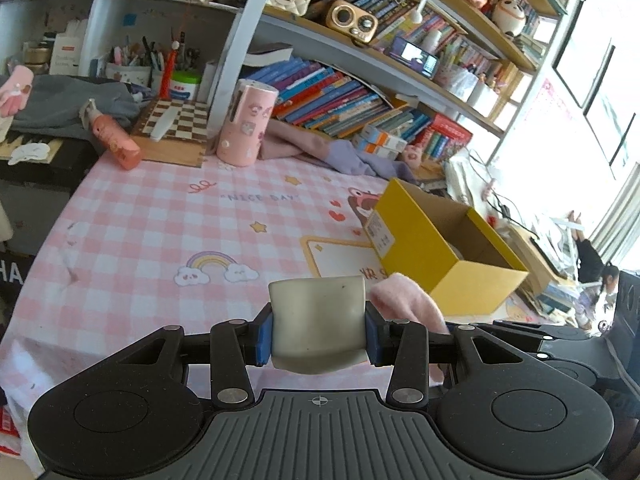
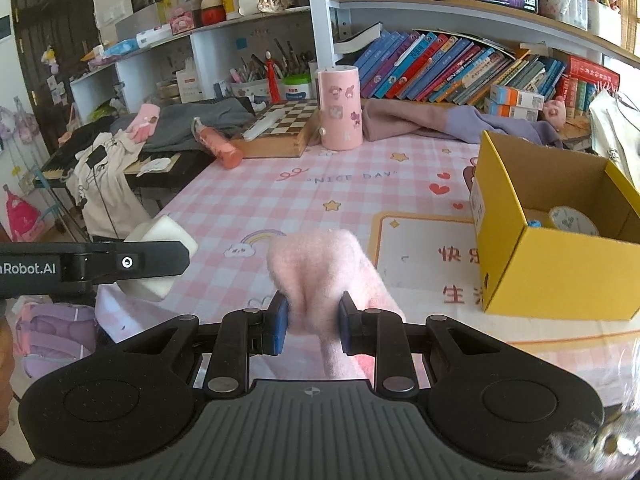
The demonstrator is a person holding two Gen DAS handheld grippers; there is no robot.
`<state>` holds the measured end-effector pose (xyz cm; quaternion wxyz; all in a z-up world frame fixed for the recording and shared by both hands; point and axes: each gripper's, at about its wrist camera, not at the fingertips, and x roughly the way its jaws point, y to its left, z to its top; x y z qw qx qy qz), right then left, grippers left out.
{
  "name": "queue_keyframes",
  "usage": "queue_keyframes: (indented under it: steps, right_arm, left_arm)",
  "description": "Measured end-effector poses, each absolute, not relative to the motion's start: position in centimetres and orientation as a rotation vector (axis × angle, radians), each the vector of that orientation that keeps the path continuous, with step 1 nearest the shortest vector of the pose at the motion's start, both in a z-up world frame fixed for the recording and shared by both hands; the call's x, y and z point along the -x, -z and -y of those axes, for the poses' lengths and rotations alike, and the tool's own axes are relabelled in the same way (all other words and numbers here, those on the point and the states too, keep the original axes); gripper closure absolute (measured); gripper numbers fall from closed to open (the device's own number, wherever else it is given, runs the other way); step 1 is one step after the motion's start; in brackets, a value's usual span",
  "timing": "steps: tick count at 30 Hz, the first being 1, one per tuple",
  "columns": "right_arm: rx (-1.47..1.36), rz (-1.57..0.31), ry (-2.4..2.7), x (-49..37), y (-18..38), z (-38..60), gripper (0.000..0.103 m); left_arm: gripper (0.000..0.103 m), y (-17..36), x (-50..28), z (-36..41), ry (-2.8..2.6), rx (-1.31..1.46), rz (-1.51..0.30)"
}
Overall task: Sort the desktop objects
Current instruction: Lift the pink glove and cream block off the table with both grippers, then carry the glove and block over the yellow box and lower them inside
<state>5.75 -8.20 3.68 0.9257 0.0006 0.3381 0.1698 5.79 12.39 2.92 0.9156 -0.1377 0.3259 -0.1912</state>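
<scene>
My left gripper point(image 1: 318, 334) is shut on a white rectangular block point(image 1: 318, 320), held above the pink checked tablecloth point(image 1: 160, 232). The same block point(image 2: 162, 248) shows at the left of the right wrist view, gripped by the left gripper's black fingers point(image 2: 120, 264). My right gripper point(image 2: 312, 326) is shut on a fluffy pink sock point(image 2: 320, 272), which bulges up between the blue pads. That sock point(image 1: 404, 300) peeks in just right of the block in the left wrist view. A yellow cardboard box point(image 1: 440, 248) point(image 2: 552, 256) stands open at the right with small items inside.
At the table's far edge stand a pink cylinder holder point(image 2: 340, 108), a fallen pink bottle point(image 2: 218, 144), a chessboard box point(image 2: 280, 128) and a purple cloth point(image 2: 460, 120). Slanted books point(image 2: 460, 68) and cluttered shelves rise behind. A keyboard with clothes point(image 2: 112, 160) lies off the left edge.
</scene>
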Motion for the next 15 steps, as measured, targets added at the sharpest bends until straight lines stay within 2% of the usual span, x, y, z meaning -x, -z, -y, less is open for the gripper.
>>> queue_keyframes:
  steps: [15]
  right_arm:
    - [-0.07, -0.723, -0.165, -2.3, -3.6, 11.1, 0.08]
  left_arm:
    - [0.062, -2.2, -6.3, -8.0, 0.631, 0.193, -0.732]
